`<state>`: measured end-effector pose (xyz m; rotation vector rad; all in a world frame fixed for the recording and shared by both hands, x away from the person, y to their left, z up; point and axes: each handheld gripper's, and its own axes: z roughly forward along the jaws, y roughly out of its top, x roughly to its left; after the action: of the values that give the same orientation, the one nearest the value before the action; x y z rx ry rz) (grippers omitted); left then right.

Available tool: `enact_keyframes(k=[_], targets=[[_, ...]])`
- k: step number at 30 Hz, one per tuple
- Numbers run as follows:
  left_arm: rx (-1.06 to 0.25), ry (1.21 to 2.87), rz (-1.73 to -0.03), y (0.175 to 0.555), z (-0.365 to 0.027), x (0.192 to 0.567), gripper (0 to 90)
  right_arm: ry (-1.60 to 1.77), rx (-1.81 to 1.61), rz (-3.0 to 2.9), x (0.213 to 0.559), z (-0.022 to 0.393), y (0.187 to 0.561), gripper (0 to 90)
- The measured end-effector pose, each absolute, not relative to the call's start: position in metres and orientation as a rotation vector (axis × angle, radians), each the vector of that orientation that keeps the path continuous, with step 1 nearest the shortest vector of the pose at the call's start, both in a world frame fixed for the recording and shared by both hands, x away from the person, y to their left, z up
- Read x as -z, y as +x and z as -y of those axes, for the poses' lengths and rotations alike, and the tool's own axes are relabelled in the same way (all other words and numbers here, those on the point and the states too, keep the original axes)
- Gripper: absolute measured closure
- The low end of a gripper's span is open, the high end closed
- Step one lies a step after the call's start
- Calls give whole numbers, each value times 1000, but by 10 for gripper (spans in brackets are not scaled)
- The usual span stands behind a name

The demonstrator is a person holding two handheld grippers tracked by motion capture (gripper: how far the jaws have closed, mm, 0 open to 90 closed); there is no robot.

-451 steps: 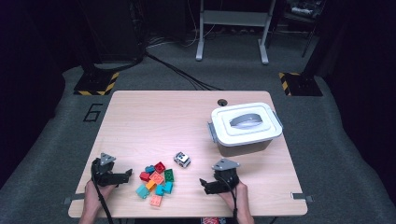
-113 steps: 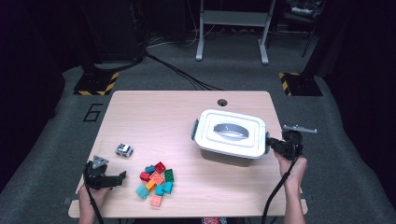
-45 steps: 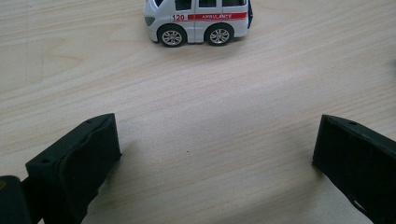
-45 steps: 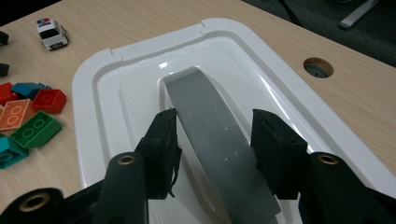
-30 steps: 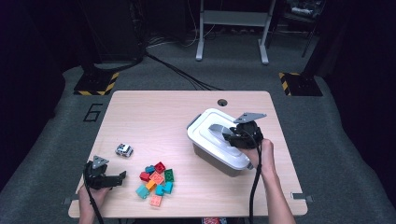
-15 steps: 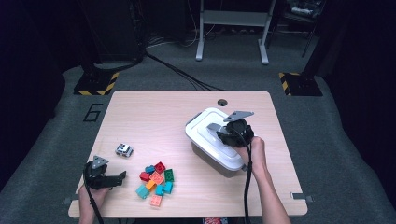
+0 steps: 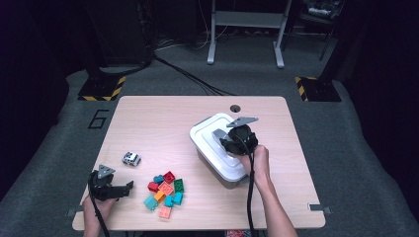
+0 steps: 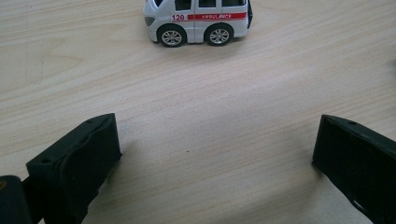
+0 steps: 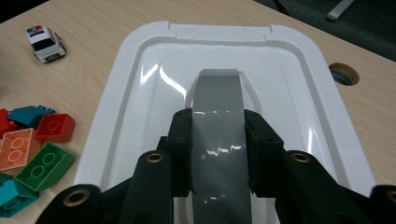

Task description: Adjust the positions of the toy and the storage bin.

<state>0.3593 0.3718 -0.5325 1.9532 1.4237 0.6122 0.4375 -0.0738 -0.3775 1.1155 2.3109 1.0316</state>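
right gripper [image 9: 218, 154] is clamping the grey handle [image 9: 218, 121], likely for lifting the lid | white box [image 7: 220, 153] is sitting centre-right of the high view | left gripper [image 8: 217, 154] is resting wide apart, bottom left

Left gripper [image 7: 111, 186]: at the 7 o'clock corner, resting low, jaws pointing toward 3 o'clock and standing wide apart with nothing between them.
Left hand [image 7: 95, 206]: wrapped around the body from behind, forearm entering from the bottom edge.
Right gripper [image 9: 218, 151]: just right of centre, tipped downward, jaws having just closed, pads pressed on both sides of the grey handle [image 9: 218, 130].
Right hand [image 7: 255, 159]: gripping from 5 o'clock, forearm stretched forward, cable trailing along it.
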Motion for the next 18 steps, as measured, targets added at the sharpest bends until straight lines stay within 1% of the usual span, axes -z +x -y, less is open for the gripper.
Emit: enact_keyframes(k=[18], targets=[[-610,1951,-1421,359,-372,533,7,1147,-1076,-2320,378,45,439,672]])
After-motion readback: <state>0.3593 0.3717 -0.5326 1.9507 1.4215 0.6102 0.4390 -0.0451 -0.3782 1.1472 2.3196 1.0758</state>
